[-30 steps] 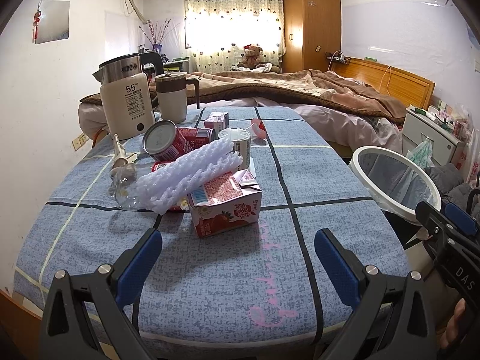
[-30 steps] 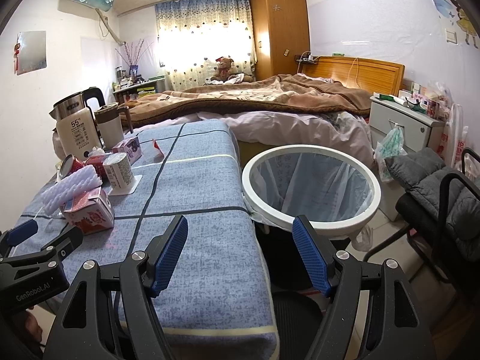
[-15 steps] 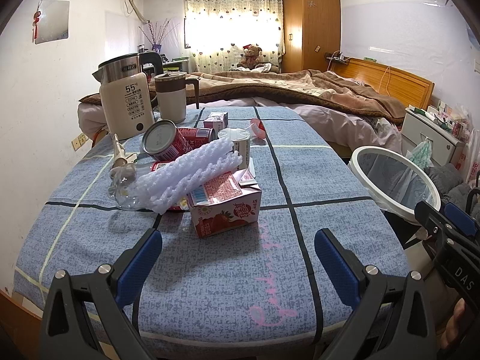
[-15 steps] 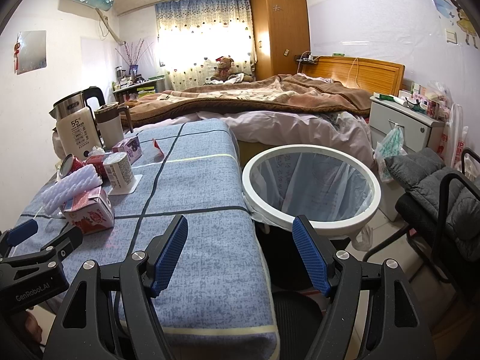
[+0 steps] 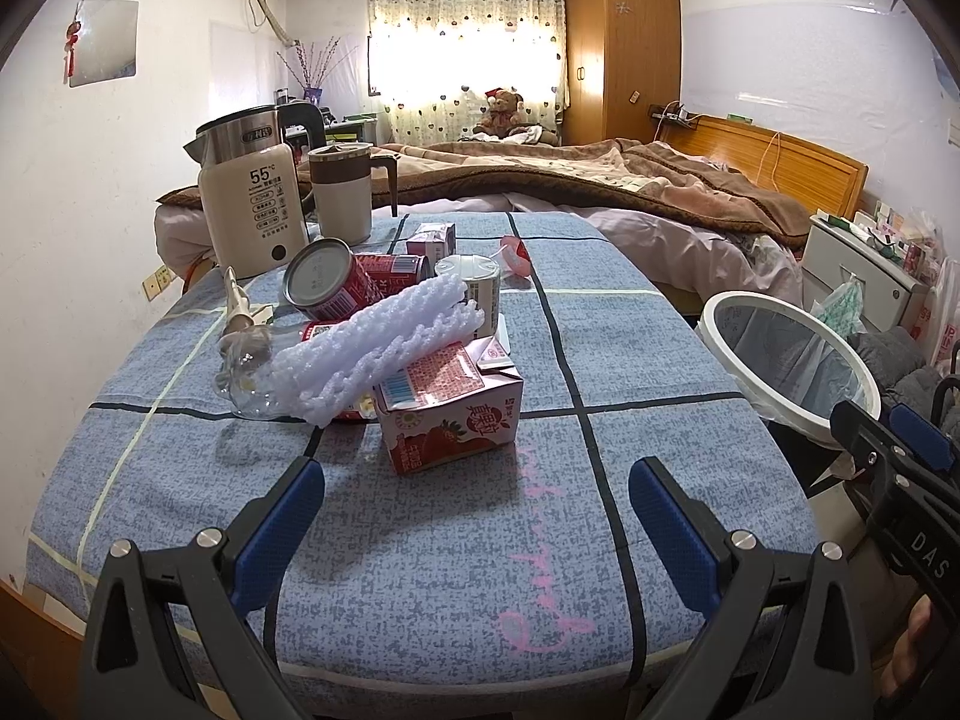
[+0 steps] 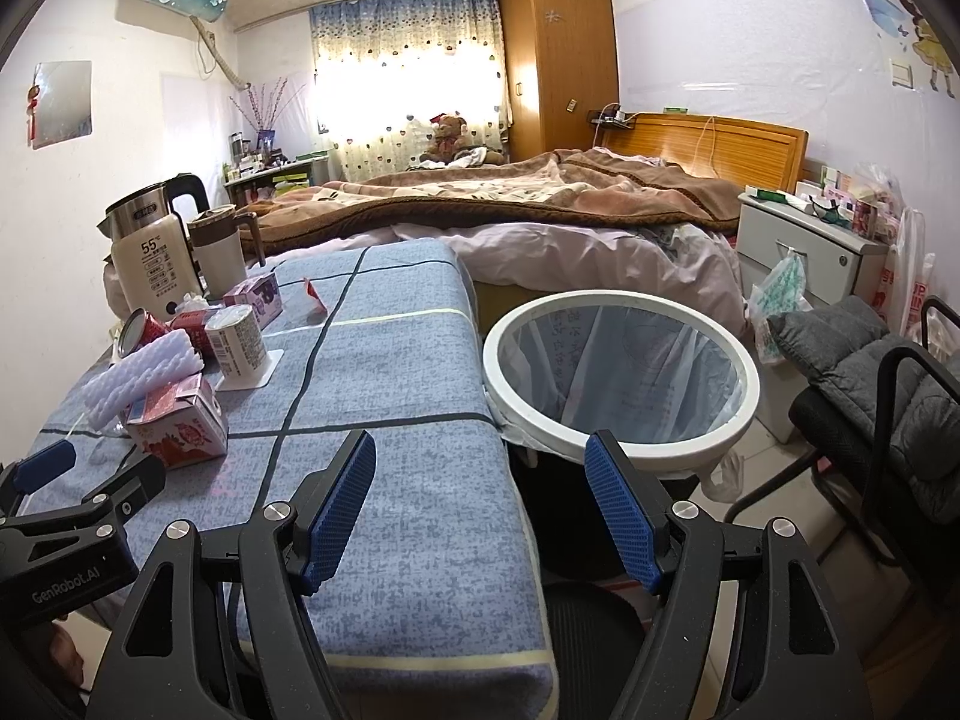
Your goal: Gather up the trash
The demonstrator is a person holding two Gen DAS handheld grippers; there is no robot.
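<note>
The trash sits in a heap on the bench (image 5: 420, 546), ahead of the left gripper (image 5: 477, 498) and a little left of its midline. Nearest the jaws is a pink carton (image 5: 450, 414), lying on its side and apart from them. A white foam net (image 5: 372, 342) leans across the carton's top, touching it. Beyond the net lie a red can (image 5: 336, 288) on its side and an upright cup (image 5: 471, 285); a clear bottle (image 5: 246, 360) lies left of the net. Farther off stand a kettle (image 5: 252, 210) and a mug (image 5: 345, 192).

The left gripper's jaws are spread wide and hold nothing. The right gripper (image 6: 480, 510) also has its jaws spread and empty, hovering at the bench's right edge. Just ahead and right of those jaws stands the bin (image 6: 624, 462), white-rimmed and lined with a clear bag, beside the bench. A bed (image 6: 510, 204) lies behind.
</note>
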